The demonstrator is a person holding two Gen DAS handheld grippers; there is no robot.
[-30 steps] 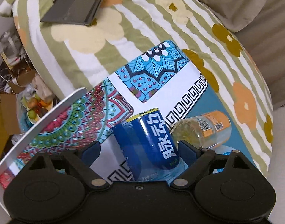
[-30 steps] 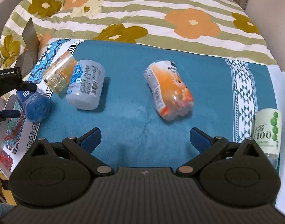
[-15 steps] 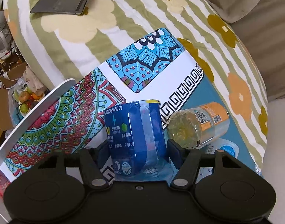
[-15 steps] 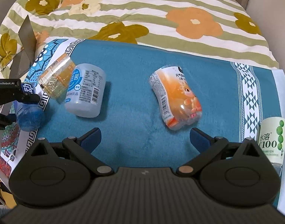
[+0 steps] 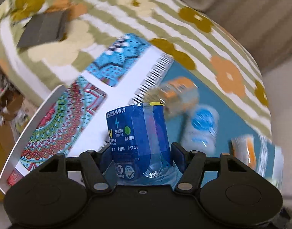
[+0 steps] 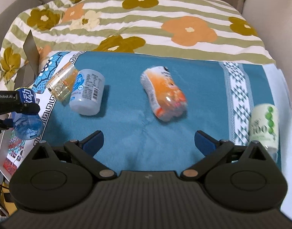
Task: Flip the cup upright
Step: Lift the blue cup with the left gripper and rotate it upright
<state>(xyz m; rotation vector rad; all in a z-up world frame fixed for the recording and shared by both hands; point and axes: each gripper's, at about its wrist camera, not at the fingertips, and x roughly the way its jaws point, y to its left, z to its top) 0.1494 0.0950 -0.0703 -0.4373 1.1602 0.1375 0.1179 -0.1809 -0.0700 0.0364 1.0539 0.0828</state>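
- Since a second ago the left tool [image 5: 141,153] has closed from wide open onto the blue cup [image 5: 139,143], and the cup has come up off the patterned mat [image 5: 69,112]; the left wrist view is now smeared by motion
- The left tool grips the blue cup at its lower body, one blue pad on each side; from the right wrist view the cup [image 6: 26,115] hangs at the far left, tilted, with its ribbed clear end toward the camera; which end is the mouth is hard to tell
- The right tool [image 6: 148,143] hangs wide open over the teal cloth [image 6: 126,133], holding nothing
- On the cloth lie a white cup [image 6: 87,94] and a clear orange-labelled cup [image 6: 61,83], touching side by side; an orange cup [image 6: 164,93] lies on its side near the middle; a pale green cup [image 6: 265,123] sits at the right edge
- A striped flowered quilt [image 6: 146,24] covers the bed beyond; a grey laptop [image 5: 42,28] rests on it
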